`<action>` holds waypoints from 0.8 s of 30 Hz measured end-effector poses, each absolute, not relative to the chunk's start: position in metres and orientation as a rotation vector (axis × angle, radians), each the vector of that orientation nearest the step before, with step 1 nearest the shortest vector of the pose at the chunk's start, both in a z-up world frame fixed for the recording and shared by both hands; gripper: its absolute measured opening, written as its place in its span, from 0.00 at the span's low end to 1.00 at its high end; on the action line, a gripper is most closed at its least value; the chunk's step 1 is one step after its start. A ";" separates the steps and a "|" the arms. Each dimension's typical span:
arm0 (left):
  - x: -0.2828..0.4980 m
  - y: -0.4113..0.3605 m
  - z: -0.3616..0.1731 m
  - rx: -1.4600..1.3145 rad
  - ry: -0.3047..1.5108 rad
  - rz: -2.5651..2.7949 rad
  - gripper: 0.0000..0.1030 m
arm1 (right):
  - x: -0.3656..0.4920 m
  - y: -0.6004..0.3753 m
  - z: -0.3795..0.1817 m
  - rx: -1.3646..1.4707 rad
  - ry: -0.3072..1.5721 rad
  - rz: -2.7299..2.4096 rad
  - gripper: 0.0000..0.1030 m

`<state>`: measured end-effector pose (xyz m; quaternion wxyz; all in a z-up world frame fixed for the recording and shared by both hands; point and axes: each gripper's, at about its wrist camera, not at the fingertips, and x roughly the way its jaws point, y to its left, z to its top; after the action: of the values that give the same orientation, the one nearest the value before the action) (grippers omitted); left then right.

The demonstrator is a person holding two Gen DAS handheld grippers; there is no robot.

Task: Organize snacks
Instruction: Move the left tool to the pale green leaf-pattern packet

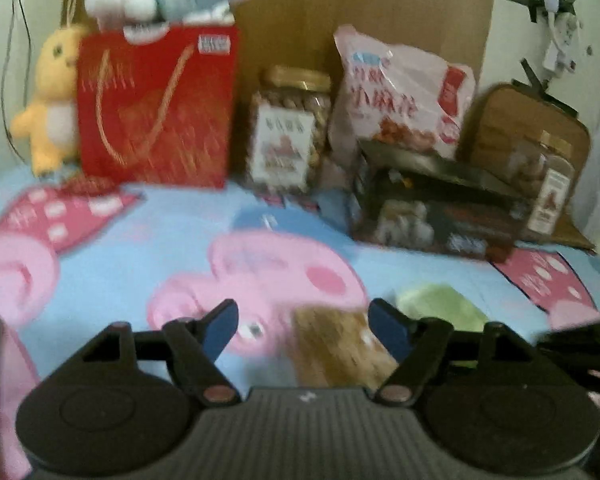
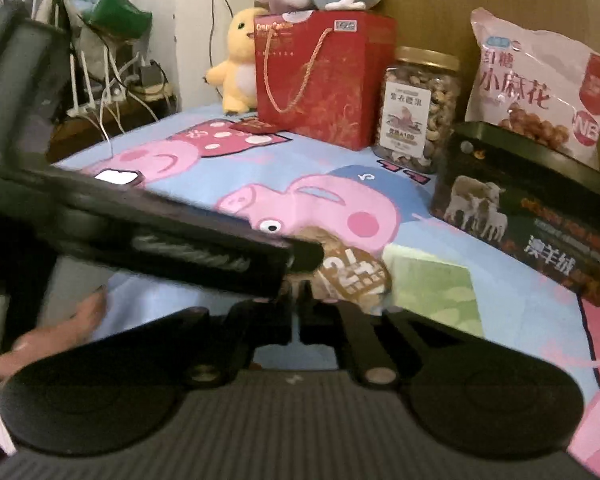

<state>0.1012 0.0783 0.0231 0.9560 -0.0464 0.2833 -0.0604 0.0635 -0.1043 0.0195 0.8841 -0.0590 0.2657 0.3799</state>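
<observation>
A brown snack packet lies on the cartoon-print sheet. My left gripper stands open over it, and its blue pads do not touch it. In the right wrist view the same packet sits just beyond my right gripper, whose fingers are pressed together at the packet's near left corner. One of the left gripper's fingers crosses in front and partly hides that spot. At the back stand a nut jar, a pink snack bag and a dark box.
A red gift bag carries plush toys, with a yellow plush beside it. A green patch lies right of the packet. A second jar leans on a brown cushion. A person's hand shows at the lower left. Cables crowd the far left.
</observation>
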 end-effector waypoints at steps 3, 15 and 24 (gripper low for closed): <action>0.109 0.075 0.031 -0.027 0.539 -0.044 0.72 | 0.053 -0.129 0.028 -0.104 0.469 0.762 0.15; 0.124 0.074 0.016 -0.037 0.658 0.013 0.72 | 0.065 -0.195 0.017 0.032 0.504 0.544 0.32; 0.133 0.053 0.024 0.000 0.665 -0.028 0.72 | 0.063 -0.199 0.018 0.061 0.492 0.566 0.43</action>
<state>0.1332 0.0527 0.0243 0.9452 -0.0001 0.3263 -0.0137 0.0632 -0.1993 0.0176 0.9301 0.0299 0.2403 0.2762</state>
